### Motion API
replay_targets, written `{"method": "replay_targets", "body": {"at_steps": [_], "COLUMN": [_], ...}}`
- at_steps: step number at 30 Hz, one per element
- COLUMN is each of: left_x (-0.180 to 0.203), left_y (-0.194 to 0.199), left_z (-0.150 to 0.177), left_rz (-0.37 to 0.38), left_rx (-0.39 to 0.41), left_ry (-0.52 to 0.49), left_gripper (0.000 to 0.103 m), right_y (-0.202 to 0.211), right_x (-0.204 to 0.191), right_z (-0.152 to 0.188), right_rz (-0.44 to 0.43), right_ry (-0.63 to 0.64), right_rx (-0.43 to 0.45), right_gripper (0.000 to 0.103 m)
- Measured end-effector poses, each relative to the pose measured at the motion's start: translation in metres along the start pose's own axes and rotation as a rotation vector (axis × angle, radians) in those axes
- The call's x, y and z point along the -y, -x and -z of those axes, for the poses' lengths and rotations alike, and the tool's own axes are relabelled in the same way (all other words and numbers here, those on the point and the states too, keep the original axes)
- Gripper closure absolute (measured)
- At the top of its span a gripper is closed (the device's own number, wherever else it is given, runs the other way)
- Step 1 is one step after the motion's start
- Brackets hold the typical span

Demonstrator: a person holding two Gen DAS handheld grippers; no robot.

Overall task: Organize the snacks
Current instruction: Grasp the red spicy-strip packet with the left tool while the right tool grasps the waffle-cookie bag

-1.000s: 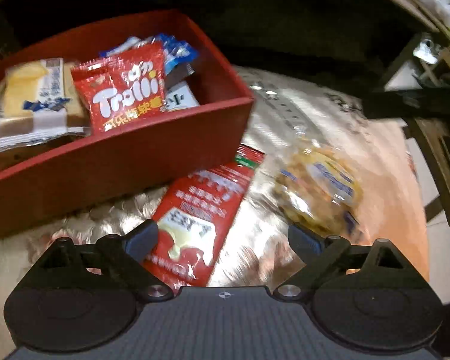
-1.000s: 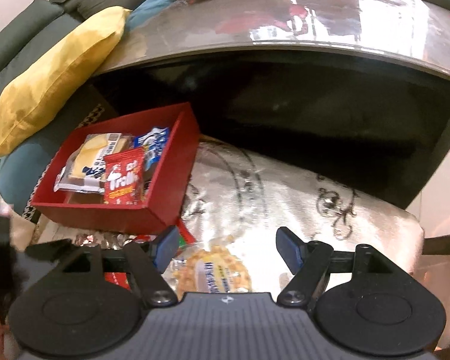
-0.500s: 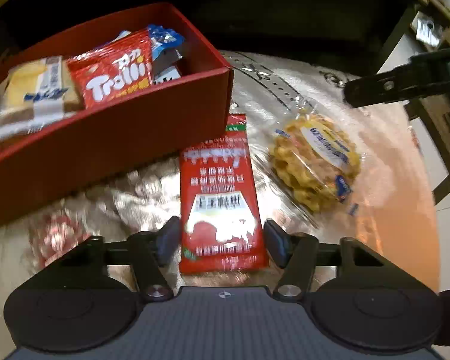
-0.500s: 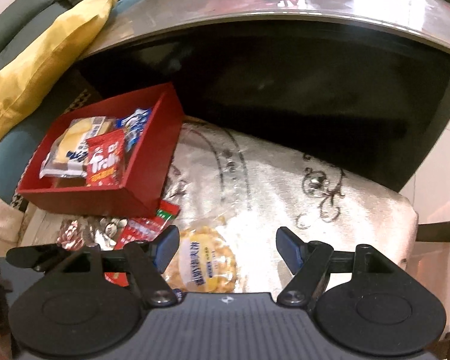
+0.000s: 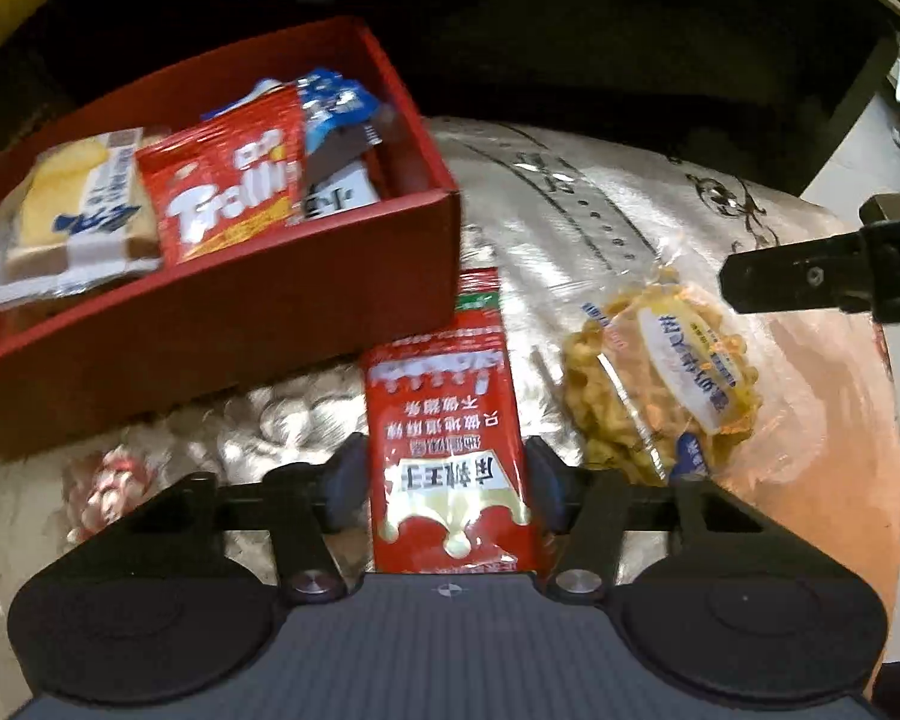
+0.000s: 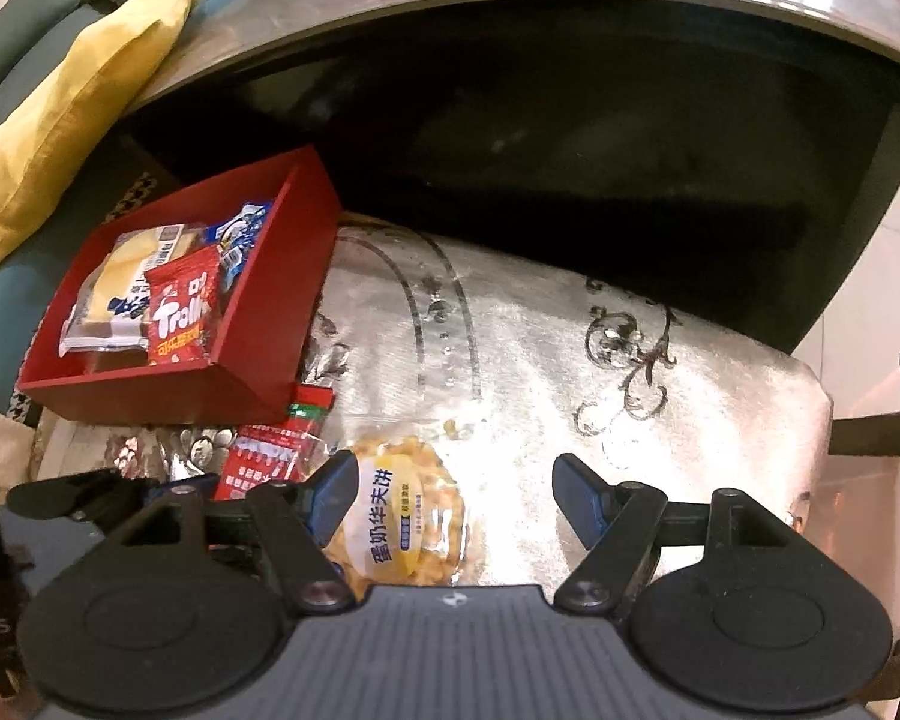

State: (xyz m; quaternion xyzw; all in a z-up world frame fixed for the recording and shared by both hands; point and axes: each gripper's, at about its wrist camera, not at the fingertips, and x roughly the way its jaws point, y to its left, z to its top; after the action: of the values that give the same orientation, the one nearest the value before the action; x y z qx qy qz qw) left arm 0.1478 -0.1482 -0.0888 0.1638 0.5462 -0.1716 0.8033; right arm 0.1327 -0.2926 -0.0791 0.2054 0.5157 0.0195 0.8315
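Nearest the left camera, the left gripper has its two blue-tipped fingers set against the long edges of the red sachet, which lies flat on the silvery cushion with its far end just touching the front wall of the red box; the jaws look closed on the packet, though whether the pads are truly pressing or only flanking it is hard to judge from this angle. The sachet should be light, thin and floppy, with a slick film skin, so a pinch across its width near the lower third is sensible; held by one end it would likely droop and could slide. Just beside it to the right lies the clear-wrapped waffle biscuit, light but brittle, in crinkly loose plastic; it probably wants a gentle squeeze across the round middle, not the wrapper's slack edge. The right gripper hangs over it with fingers spread wide, holding nothing. Farther off, the box already holds a Trolli bag, a wrapped cake and blue packets.
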Motion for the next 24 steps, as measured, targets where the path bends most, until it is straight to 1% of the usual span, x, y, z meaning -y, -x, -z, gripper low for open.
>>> {"method": "replay_targets", "body": {"at_steps": [3, 7, 10, 11, 12, 13, 15, 17, 20, 22, 23, 24], "left_x": [-0.009, -0.021, -0.031, -0.032, -0.033, -0.033, -0.029, -0.025, -0.031, -0.035, -0.035, -0.034], "left_y": [0.007, 0.017, 0.029, 0.034, 0.038, 0.042, 0.044, 0.045, 0.045, 0.042, 0.04, 0.038], "left_z": [0.011, 0.026, 0.043, 0.049, 0.056, 0.062, 0.07, 0.075, 0.077, 0.075, 0.073, 0.071], "left_rz": [-0.012, 0.002, 0.056, 0.079, 0.106, 0.137, 0.16, 0.162, 0.128, 0.104, 0.095, 0.085], "left_rx": [-0.005, -0.009, -0.028, -0.031, -0.04, -0.052, -0.057, -0.058, -0.041, -0.031, -0.031, -0.029], "left_ry": [0.017, 0.029, 0.05, 0.047, 0.04, 0.035, 0.02, 0.006, 0.023, 0.037, 0.038, 0.033], "left_gripper": [0.045, 0.047, 0.048, 0.048, 0.048, 0.048, 0.048, 0.048, 0.048, 0.047, 0.046, 0.046], "right_y": [-0.005, -0.017, -0.026, -0.029, -0.032, -0.037, -0.043, -0.048, -0.053, -0.056, -0.058, -0.06], "right_x": [-0.002, -0.01, -0.018, -0.02, -0.022, -0.023, -0.024, -0.027, -0.035, -0.042, -0.044, -0.046], "right_z": [0.002, -0.001, -0.006, -0.007, -0.009, -0.01, -0.01, -0.011, -0.01, -0.007, -0.006, -0.006], "right_rz": [0.004, 0.0, 0.0, 0.004, 0.007, 0.012, 0.009, -0.009, 0.015, 0.027, 0.028, 0.027], "right_ry": [0.0, 0.026, 0.038, 0.047, 0.059, 0.063, 0.059, 0.043, 0.07, 0.105, 0.122, 0.135], "right_rx": [-0.018, -0.05, -0.066, -0.068, -0.078, -0.092, -0.111, -0.119, -0.132, -0.134, -0.137, -0.14], "right_gripper": [0.033, 0.032, 0.032, 0.03, 0.025, 0.024, 0.024, 0.023, 0.022, 0.015, 0.009, 0.005]}}
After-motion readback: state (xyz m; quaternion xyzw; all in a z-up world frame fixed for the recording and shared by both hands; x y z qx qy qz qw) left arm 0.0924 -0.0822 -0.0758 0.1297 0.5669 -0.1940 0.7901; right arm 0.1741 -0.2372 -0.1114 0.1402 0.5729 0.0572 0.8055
